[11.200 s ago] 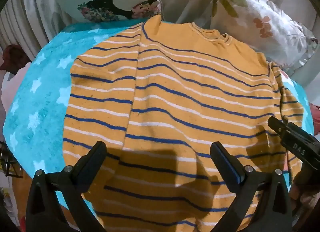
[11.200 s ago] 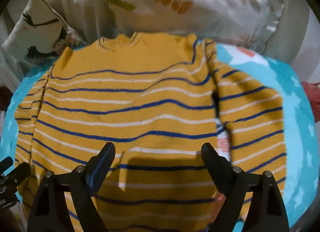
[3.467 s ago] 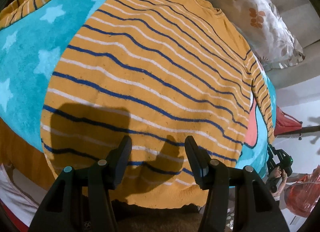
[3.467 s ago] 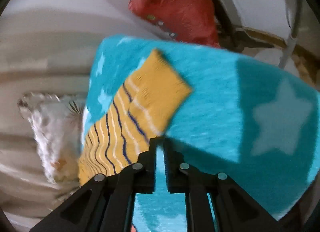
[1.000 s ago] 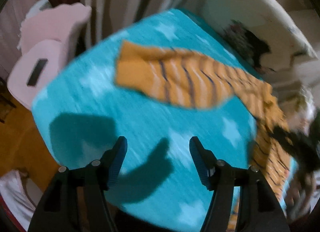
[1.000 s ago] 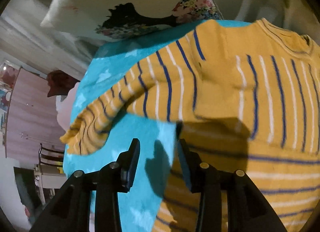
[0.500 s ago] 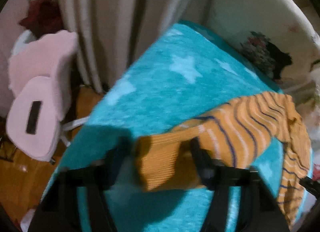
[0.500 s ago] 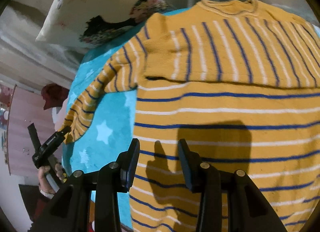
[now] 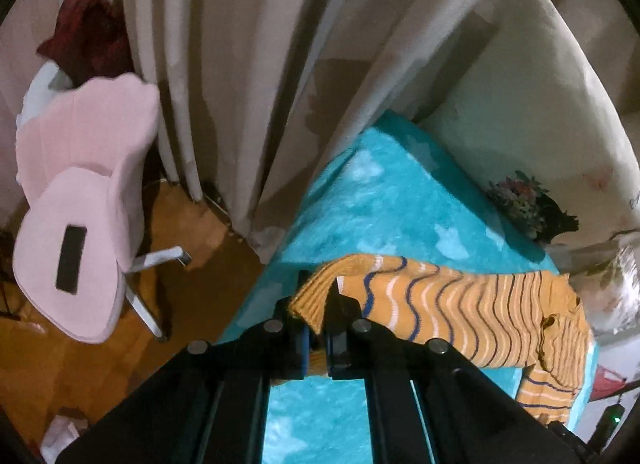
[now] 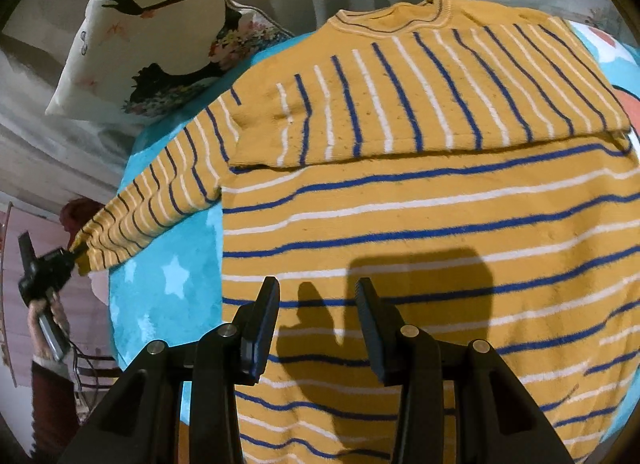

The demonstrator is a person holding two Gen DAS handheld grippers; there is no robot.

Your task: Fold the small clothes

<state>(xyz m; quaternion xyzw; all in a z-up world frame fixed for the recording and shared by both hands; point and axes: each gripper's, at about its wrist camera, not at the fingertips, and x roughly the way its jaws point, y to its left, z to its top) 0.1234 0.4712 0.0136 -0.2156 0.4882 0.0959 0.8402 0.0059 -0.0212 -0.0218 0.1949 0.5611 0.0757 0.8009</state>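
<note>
A yellow sweater with blue and white stripes (image 10: 420, 232) lies flat on a turquoise star blanket (image 10: 168, 296). Its right sleeve (image 10: 400, 111) is folded across the chest. Its left sleeve (image 9: 460, 312) stretches out sideways. My left gripper (image 9: 318, 328) is shut on that sleeve's cuff (image 9: 312, 300) and holds it just above the blanket (image 9: 380, 215); it also shows in the right wrist view (image 10: 70, 254), far left. My right gripper (image 10: 316, 320) is open and empty, hovering over the sweater's lower body.
A bird-print pillow (image 10: 144, 43) lies behind the sweater's left shoulder. Curtains (image 9: 248, 63) hang past the bed's edge. A pink chair (image 9: 84, 199) with a dark phone on its seat stands on the wooden floor (image 9: 192, 248) to the left.
My left gripper has shut on the left sleeve's cuff and lifted it off the blanket. My right gripper has drawn back slightly over the sweater's body and stays open.
</note>
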